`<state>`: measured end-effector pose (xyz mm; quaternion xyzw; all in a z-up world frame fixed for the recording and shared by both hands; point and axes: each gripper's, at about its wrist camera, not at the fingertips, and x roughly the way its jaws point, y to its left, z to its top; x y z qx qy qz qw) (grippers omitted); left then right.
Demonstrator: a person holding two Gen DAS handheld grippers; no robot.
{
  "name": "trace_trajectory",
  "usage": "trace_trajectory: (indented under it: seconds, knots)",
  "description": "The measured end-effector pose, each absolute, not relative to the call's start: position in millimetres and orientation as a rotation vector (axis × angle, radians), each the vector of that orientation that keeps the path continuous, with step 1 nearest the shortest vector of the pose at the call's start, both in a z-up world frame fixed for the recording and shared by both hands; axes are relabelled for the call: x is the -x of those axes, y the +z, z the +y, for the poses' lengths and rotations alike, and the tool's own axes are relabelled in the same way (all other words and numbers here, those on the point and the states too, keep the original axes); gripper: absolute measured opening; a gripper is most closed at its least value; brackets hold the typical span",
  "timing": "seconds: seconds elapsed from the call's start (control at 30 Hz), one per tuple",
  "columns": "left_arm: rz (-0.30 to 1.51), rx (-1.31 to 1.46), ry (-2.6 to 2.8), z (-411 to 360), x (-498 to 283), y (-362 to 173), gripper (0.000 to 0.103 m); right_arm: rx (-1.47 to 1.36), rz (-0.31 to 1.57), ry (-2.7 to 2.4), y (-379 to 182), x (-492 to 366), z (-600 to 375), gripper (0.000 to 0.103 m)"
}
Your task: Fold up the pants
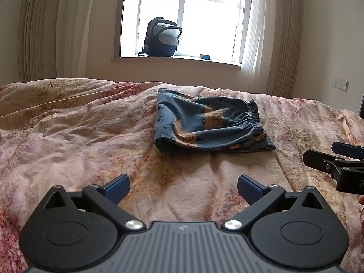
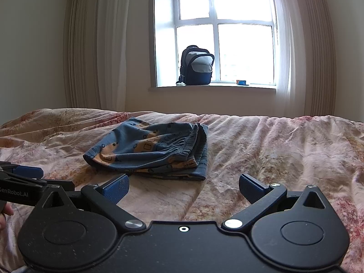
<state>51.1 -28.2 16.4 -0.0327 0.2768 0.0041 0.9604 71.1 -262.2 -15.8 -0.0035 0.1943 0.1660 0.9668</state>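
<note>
Blue pants (image 1: 209, 125) with tan printed patches lie folded into a compact bundle on the bed, elastic waistband on top at the right; the right wrist view shows the same pants (image 2: 150, 150) ahead and left. My left gripper (image 1: 183, 190) hovers open above the quilt, short of the bundle, holding nothing. My right gripper (image 2: 183, 190) is likewise open and empty, to the right of the bundle's near edge. Each gripper shows at the edge of the other's view: the right gripper (image 1: 323, 153) and the left gripper (image 2: 43, 178), both apart from the cloth.
A wrinkled pink floral quilt (image 1: 79, 136) covers the whole bed. Beyond it, a dark backpack (image 1: 161, 37) and a small box (image 1: 204, 56) sit on the windowsill, with curtains (image 1: 45, 27) either side. A hand (image 2: 4, 213) shows at the left edge.
</note>
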Motion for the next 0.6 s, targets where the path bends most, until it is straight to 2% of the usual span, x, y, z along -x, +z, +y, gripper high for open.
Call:
trace_trajectory:
  seconds: [0.6]
  knots:
    - [0.563,0.066,0.008,-28.3,-51.7,15.4,0.103,0.008,0.399,0.339,-17.0,-71.7,-261.1,0.102]
